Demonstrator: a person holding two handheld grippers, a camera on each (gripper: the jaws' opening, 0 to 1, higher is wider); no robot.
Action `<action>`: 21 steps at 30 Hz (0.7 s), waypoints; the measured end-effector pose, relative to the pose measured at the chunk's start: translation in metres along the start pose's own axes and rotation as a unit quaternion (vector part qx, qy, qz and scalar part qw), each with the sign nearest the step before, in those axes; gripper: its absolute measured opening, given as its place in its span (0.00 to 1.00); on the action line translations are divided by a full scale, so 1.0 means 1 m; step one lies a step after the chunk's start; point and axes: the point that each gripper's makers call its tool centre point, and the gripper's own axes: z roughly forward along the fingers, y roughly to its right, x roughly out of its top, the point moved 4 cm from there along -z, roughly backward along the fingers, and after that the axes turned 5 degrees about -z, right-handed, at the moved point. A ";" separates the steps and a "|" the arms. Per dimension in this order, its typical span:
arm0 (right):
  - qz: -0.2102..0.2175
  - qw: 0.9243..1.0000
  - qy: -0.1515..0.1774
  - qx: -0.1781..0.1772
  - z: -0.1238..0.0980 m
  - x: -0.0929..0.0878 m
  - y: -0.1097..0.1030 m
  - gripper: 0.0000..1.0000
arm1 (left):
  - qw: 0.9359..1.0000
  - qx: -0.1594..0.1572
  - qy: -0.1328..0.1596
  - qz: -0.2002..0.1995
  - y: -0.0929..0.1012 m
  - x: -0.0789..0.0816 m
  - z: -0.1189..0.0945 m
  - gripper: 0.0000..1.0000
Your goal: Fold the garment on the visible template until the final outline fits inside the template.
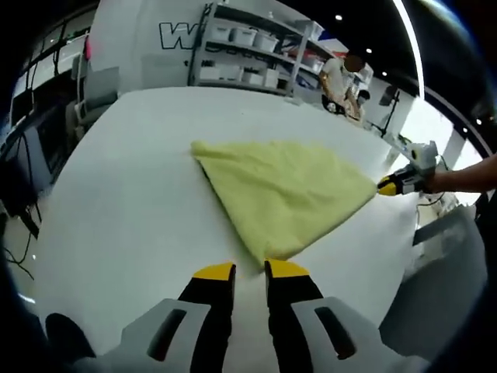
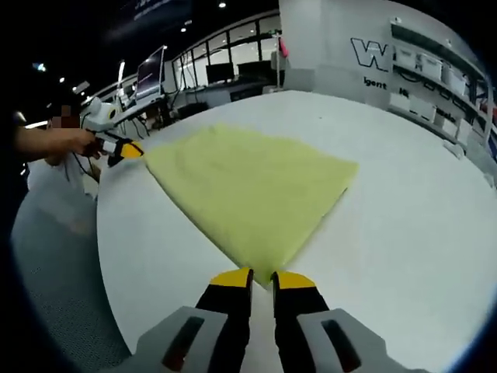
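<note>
Left gripper view: yellow garment (image 1: 283,194) flat mid-desk (image 1: 124,202), corner at 12 o'clock of left hand-held gripper (image 1: 250,272), jaws near-closed, gripping nothing. Right hand-held gripper (image 2: 261,277) likewise. Pinch both corners evenly, fold w/o dragging.

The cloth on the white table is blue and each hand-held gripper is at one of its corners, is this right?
Not quite: the cloth is yellow, as the left gripper view shows. The rest holds: it lies on the white table, with each hand-held gripper, left and right, at a corner.
</note>
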 end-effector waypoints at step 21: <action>0.021 0.999 0.014 -0.023 -0.024 -0.011 0.002 0.00 | 0.999 -0.035 -0.024 0.026 0.015 -0.010 0.009 0.04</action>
